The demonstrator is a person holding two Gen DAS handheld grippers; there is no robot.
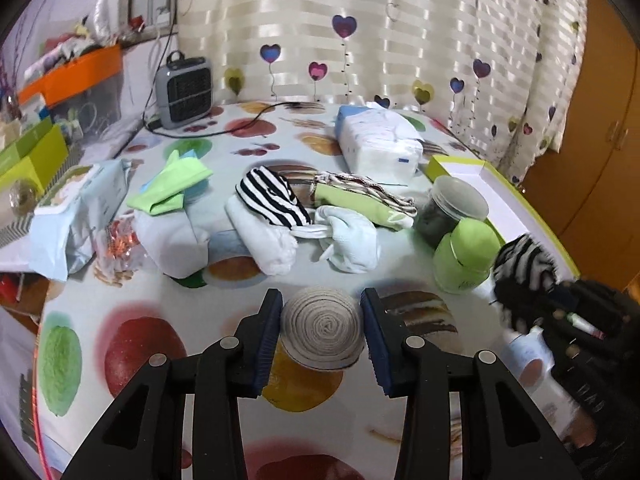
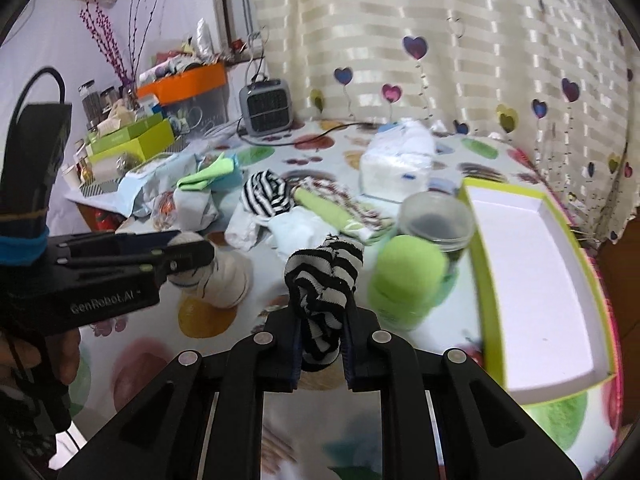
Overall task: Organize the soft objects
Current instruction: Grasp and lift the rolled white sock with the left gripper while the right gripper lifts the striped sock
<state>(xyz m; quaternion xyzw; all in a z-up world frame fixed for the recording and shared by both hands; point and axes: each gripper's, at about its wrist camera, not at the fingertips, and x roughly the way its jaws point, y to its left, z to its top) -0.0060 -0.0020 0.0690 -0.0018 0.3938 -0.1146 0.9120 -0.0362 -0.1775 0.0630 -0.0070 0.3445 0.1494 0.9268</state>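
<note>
My left gripper (image 1: 322, 332) sits around a rolled beige sock (image 1: 323, 330) on the table; its blue pads (image 1: 267, 338) flank the roll closely. The right wrist view shows that gripper (image 2: 188, 258) at the same roll (image 2: 224, 276). My right gripper (image 2: 322, 344) is shut on a black-and-white striped sock (image 2: 324, 284), held above the table; it shows at the right edge of the left wrist view (image 1: 524, 264). A pile of soft items lies mid-table: another striped sock (image 1: 274, 196), white socks (image 1: 348, 240), a green sock (image 1: 352, 204) and green cloths (image 1: 176, 184).
A green-rimmed white box lid (image 2: 532, 280) lies at the right. A green-lidded jar (image 2: 408, 280) and a clear-lidded jar (image 2: 436, 220) stand beside it. A tissue pack (image 1: 380, 144), wipes pack (image 1: 76, 216), heater (image 1: 184, 88) and cluttered boxes (image 2: 132, 140) surround the pile.
</note>
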